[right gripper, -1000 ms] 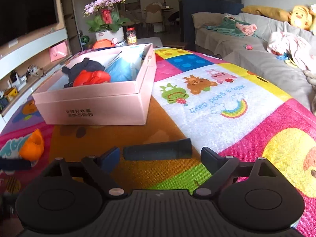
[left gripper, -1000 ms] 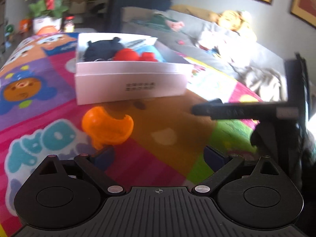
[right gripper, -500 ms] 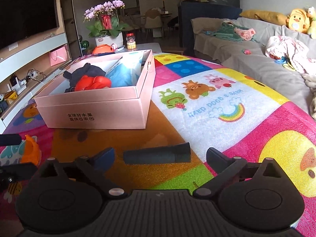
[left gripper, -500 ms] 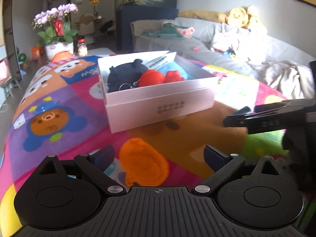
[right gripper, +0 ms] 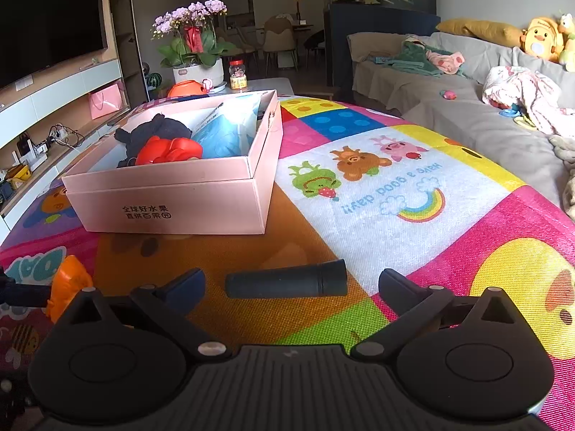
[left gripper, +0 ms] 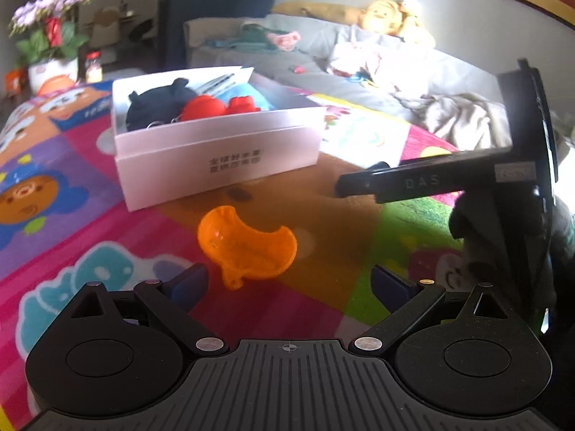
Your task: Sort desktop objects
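**Right jaws spreading over the tube**

My right gripper (right gripper: 291,283) has widened since a second ago, its jaws opening, nothing pinched. The dark tube (right gripper: 285,282) lies crosswise just ahead. Left gripper (left gripper: 289,282) is open behind the orange scoop (left gripper: 248,242); only its view shows the scoop's hollow.

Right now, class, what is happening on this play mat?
A person with a gripper in each hand is sorting toys into a pink box that already holds several. The right gripper, jaws opening, has a dark cylinder lying loose between its fingers. The left gripper is open just short of an orange cup-shaped toy on the mat.
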Motion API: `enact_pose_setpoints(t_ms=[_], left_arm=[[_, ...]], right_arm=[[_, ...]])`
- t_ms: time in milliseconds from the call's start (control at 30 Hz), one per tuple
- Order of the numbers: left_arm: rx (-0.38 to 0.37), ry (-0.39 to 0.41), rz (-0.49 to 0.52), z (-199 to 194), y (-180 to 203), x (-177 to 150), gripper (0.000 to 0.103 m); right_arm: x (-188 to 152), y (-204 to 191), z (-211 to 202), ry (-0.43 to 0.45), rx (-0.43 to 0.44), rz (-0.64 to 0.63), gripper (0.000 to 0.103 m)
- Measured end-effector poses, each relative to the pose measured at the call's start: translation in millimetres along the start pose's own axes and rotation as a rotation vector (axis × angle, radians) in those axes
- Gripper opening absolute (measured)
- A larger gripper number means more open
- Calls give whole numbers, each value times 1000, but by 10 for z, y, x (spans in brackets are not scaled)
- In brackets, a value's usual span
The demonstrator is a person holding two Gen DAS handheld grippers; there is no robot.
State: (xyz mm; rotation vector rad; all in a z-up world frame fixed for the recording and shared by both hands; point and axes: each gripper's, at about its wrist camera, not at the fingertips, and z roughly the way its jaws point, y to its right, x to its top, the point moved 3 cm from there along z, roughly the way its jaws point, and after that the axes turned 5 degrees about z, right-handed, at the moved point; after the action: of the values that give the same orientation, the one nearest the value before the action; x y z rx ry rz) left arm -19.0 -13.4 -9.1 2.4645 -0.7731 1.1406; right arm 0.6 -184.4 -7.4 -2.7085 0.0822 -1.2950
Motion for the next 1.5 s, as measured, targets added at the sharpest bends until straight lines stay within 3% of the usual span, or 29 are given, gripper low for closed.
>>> enact_pose_setpoints(t_ms=[200,400,467,533,667,1000,1067,1133,1300,1400,1500], left_arm=[[99,3,-1,17,-106,33,100],[101,-1,7,135,-162,75,99],[95,3,-12,161,-168,88,95],[98,7,-26,169,-167,96,79],[128,14,-21,154,-143,88,65],[166,18,-21,24,-59,1,66],[171,20,-19,-13,-56,-4,66],[178,26,-14,-68,-49,-3,66],[215,68,8,-285,-54,75,66],[254,124,35,-452,-119,281,66],[310,209,80,-583,-150,595,66]], right_arm=[[0,3,2,-1,-1,-1,103],[0,3,1,0,-1,-1,103],[1,2,2,-1,0,-1,103],[-2,2,5,-3,0,-2,103],[-14,-17,21,-13,5,-14,103],[-15,-71,132,-77,10,-48,102],[-21,-91,111,-69,20,-66,92],[-27,-129,88,-60,16,-103,75],[34,-134,-23,-90,73,-105,75],[200,-143,-235,-28,80,-128,75],[550,-157,-600,105,105,-124,74]])
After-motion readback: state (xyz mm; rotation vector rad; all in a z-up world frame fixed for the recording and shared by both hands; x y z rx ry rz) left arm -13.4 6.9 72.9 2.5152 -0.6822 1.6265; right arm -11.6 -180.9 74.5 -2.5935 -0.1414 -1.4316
